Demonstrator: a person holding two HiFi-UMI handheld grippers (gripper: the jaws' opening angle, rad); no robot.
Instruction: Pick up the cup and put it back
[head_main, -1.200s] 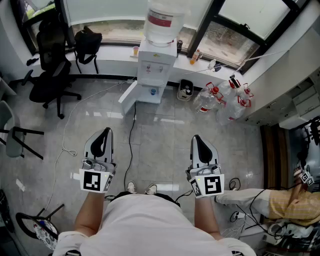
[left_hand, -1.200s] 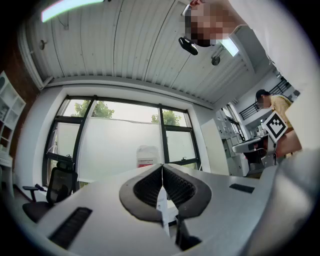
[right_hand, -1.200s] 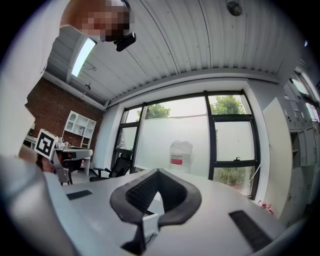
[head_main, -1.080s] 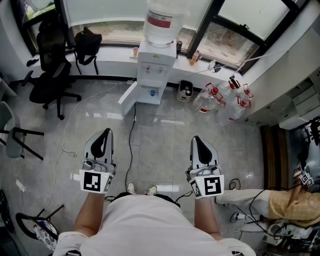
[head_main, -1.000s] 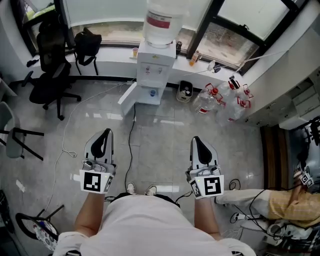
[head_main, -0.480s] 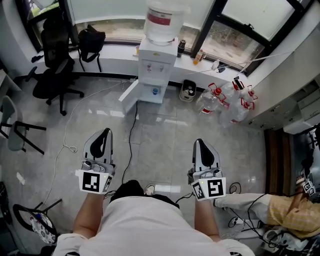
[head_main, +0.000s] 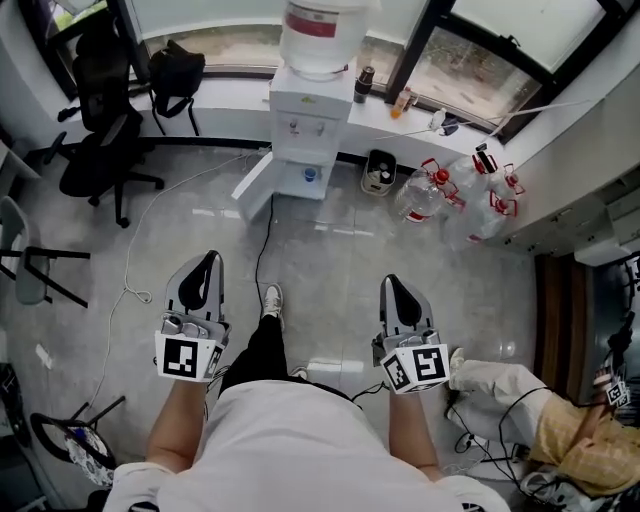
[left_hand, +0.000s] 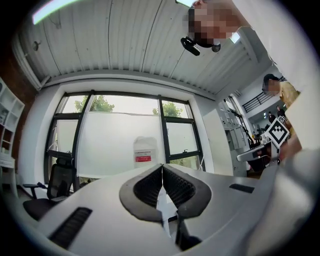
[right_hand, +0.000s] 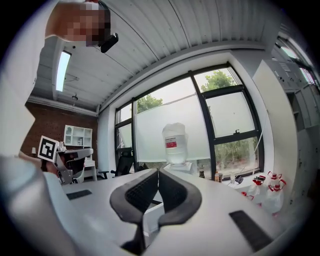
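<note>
In the head view both grippers are held level over the grey tiled floor, pointing toward a white water dispenser (head_main: 308, 110) with a big bottle (head_main: 318, 30) on top. My left gripper (head_main: 208, 258) is shut with nothing in it. My right gripper (head_main: 390, 281) is also shut and empty. A small blue object (head_main: 309, 173) sits in the dispenser's open lower compartment; I cannot tell whether it is a cup. In the left gripper view the pads meet at the left gripper (left_hand: 162, 169) before the bottle (left_hand: 144, 150). The right gripper (right_hand: 158, 174) likewise stands shut below the bottle (right_hand: 174, 143).
Black office chairs (head_main: 95, 150) and a backpack (head_main: 176, 70) stand at the left. Small bottles (head_main: 403, 100) line the window sill. Empty water jugs (head_main: 455, 190) and a bin (head_main: 378, 172) stand right of the dispenser. A cable (head_main: 262, 240) crosses the floor. A seated person's leg (head_main: 495, 385) is at the right.
The person has stepped forward, one dark-trousered leg and shoe now ahead between the grippers. The dispenser has slid up in the head view. Both grippers stay shut.
</note>
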